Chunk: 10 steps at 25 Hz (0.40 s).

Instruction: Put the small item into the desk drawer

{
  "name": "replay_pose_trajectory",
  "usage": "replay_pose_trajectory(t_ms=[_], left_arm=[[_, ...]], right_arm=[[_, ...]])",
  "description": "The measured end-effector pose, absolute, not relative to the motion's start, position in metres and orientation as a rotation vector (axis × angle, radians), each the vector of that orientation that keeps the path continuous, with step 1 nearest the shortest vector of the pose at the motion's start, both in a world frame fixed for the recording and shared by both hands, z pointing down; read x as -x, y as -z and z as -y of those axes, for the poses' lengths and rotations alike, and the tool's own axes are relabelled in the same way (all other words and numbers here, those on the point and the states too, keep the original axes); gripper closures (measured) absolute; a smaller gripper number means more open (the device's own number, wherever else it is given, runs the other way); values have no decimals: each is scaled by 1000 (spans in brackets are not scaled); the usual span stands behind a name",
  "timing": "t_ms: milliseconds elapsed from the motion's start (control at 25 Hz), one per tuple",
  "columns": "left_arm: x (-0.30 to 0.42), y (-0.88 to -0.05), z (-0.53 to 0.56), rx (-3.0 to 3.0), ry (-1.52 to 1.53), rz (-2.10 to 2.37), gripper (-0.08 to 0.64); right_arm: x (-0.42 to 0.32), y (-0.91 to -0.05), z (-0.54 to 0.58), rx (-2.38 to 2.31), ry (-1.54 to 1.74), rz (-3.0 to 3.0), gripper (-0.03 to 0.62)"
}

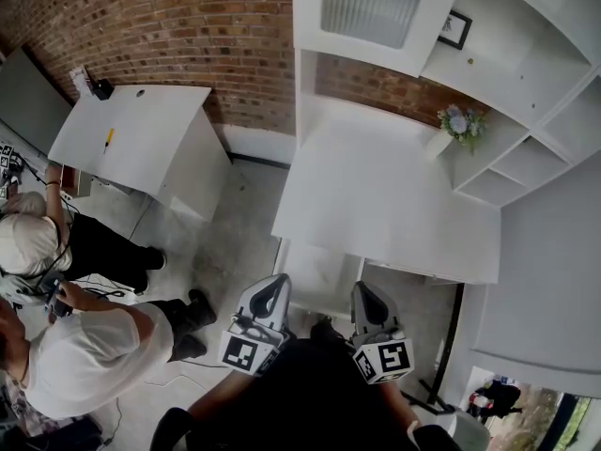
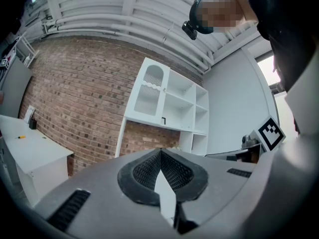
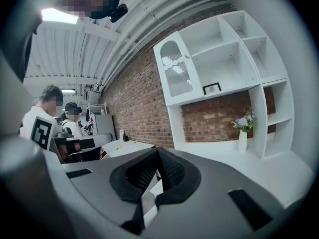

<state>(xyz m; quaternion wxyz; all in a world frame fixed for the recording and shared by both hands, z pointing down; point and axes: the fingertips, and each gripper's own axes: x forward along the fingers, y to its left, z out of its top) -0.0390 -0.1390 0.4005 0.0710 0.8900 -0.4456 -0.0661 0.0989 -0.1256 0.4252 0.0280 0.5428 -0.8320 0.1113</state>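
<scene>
1. Jaws of the left gripper (image 1: pixel 275 284) meet at the tips in its own view, and nothing sits between the black ribbed pads.
2. The right gripper (image 1: pixel 365 290) is closed the same way, pad against pad, and it too is empty.
3. Both grippers sit low in the head view, side by side and close to the person's dark-clothed body. Their marker cubes are nearest the camera and their tips point toward the white flat-topped desk (image 1: pixel 376 195).
4. That white desk stands against the red brick wall (image 1: pixel 188 26) under a white open shelf unit (image 1: pixel 526 83). A white vase of pale flowers (image 1: pixel 457 125) stands at the desk's back right corner.
5. A white front panel (image 1: pixel 324 272) lies below the desk's near edge, just ahead of the gripper tips. I cannot tell whether it is a drawer, or whether it is open or shut.
6. A small yellow item (image 1: pixel 108 137) lies on a separate white side table (image 1: pixel 150 120) at the left, well apart from the desk and both grippers. Whether it is the task's item I cannot tell.
7. A small black-framed picture (image 1: pixel 455 28) stands on a shelf.
8. Two people (image 1: pixel 75 346) are low on the grey floor at the left, one in a white shirt.
</scene>
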Motion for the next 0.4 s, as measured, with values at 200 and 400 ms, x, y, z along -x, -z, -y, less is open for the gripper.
replay_pose_trajectory(t_ms=[200,400], left_arm=[[34,-399,137,-2685,181,1333,537],[30,-395,135,-2701,206,1335,537]], right_arm=[[-100,-424,123,-1666,-341,2574,578],[-103,-424,121,-1661,-337,2574,578]])
